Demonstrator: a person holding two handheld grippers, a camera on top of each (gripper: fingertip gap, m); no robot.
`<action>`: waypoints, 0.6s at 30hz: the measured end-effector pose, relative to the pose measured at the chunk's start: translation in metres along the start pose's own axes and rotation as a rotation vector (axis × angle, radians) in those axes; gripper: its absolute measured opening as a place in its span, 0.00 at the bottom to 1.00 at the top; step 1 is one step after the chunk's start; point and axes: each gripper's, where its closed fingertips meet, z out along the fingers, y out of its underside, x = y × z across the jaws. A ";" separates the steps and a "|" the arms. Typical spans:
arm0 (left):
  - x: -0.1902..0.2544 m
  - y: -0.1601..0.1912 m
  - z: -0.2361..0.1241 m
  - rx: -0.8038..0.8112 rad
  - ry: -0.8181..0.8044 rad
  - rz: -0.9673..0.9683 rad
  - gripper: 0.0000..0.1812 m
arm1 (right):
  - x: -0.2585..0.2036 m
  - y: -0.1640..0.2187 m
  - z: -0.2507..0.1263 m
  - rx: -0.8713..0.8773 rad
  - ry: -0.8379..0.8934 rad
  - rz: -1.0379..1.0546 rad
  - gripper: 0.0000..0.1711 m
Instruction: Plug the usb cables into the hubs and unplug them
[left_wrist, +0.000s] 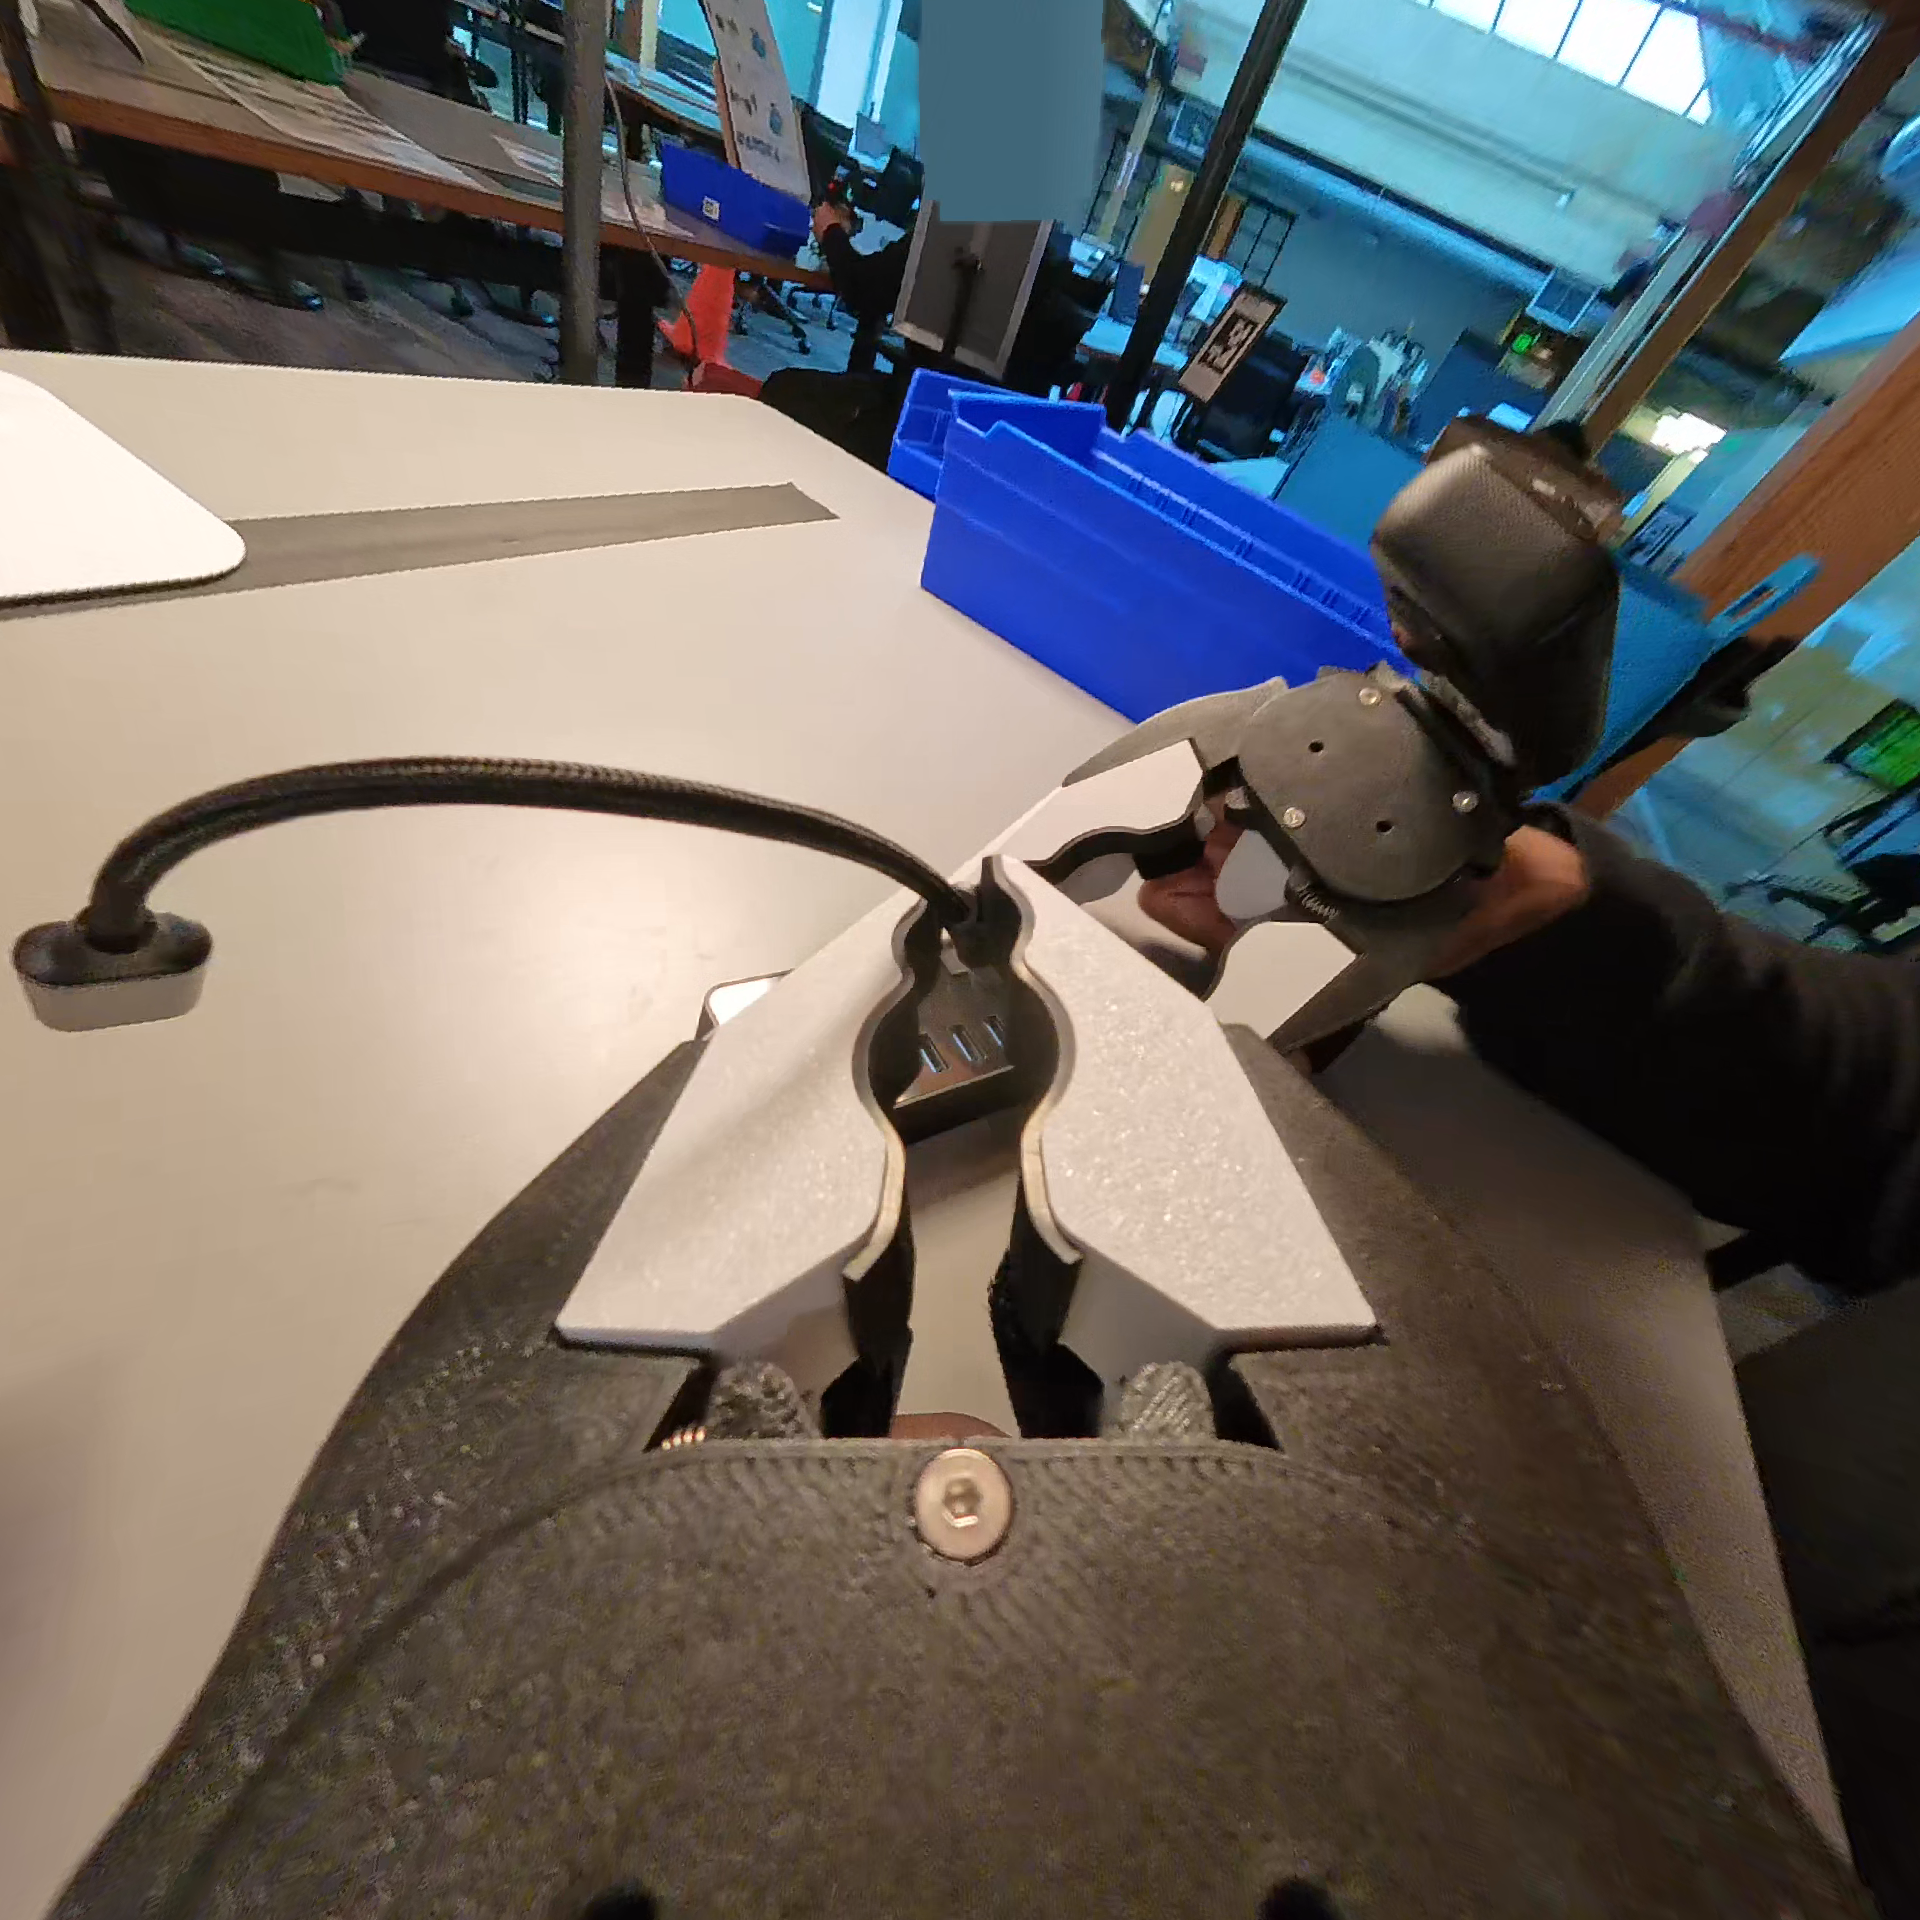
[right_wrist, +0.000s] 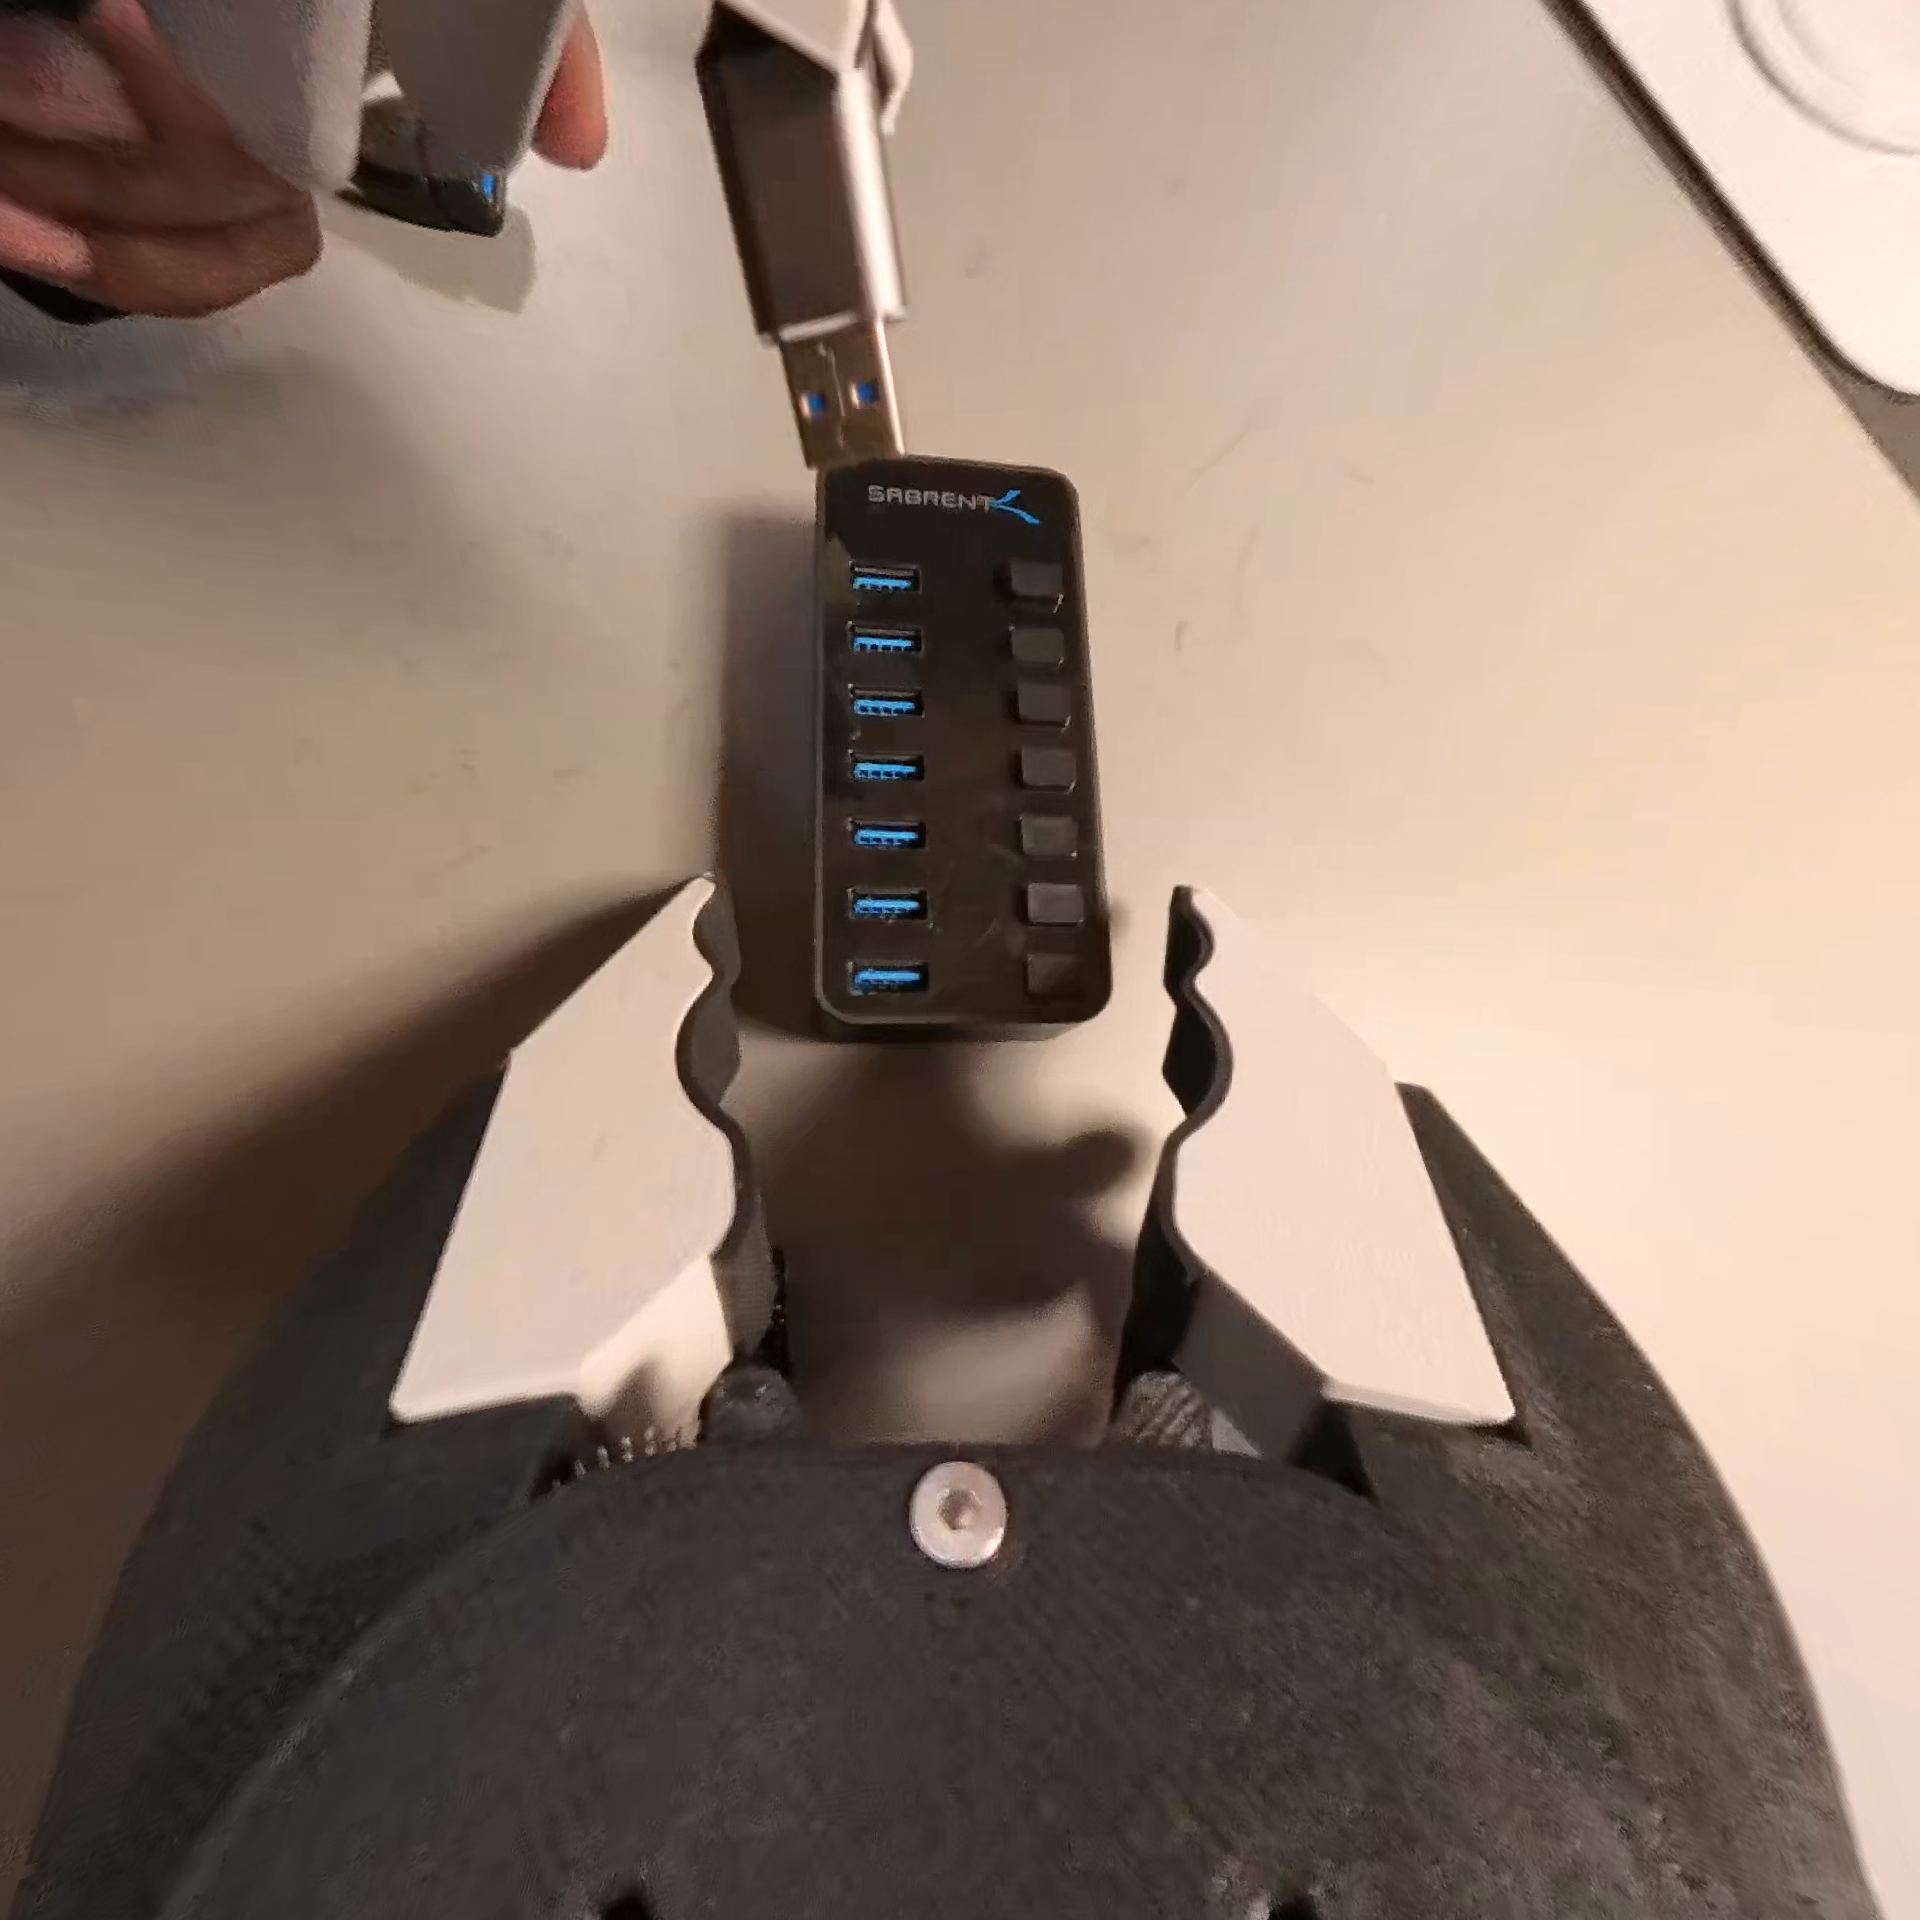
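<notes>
A black USB hub (right_wrist: 956, 748) with a row of several blue ports lies on the pale table (right_wrist: 1455, 831). My right gripper (right_wrist: 945, 925) is open, one finger on each side of the hub's near end, not touching it. My left gripper (left_wrist: 987, 904) is shut on a USB plug (right_wrist: 821, 208). The plug's metal tip (right_wrist: 847, 405) hangs tilted at the hub's far end and sits in no port. The hub shows between the left fingers in the left wrist view (left_wrist: 951, 1070). The black braided cable (left_wrist: 499, 774) arcs left to a small oval end piece (left_wrist: 109, 966).
A white pad (left_wrist: 94, 499) and a grey tape strip (left_wrist: 520, 530) lie farther back on the table. Blue bins (left_wrist: 1143, 561) stand beyond the table's edge. A hand (right_wrist: 135, 197) shows at the top left of the right wrist view, next to a small black item (right_wrist: 436, 192).
</notes>
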 end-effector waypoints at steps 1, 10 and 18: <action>0.001 0.001 0.001 -0.006 -0.011 0.019 0.06 | -0.002 0.000 0.000 -0.011 -0.007 0.009 0.45; 0.006 0.019 0.008 -0.070 -0.056 0.166 0.06 | 0.008 -0.026 -0.005 0.113 0.216 -0.178 0.33; 0.005 0.021 0.008 -0.069 -0.102 0.262 0.06 | 0.002 -0.052 -0.014 0.211 0.352 -0.314 0.33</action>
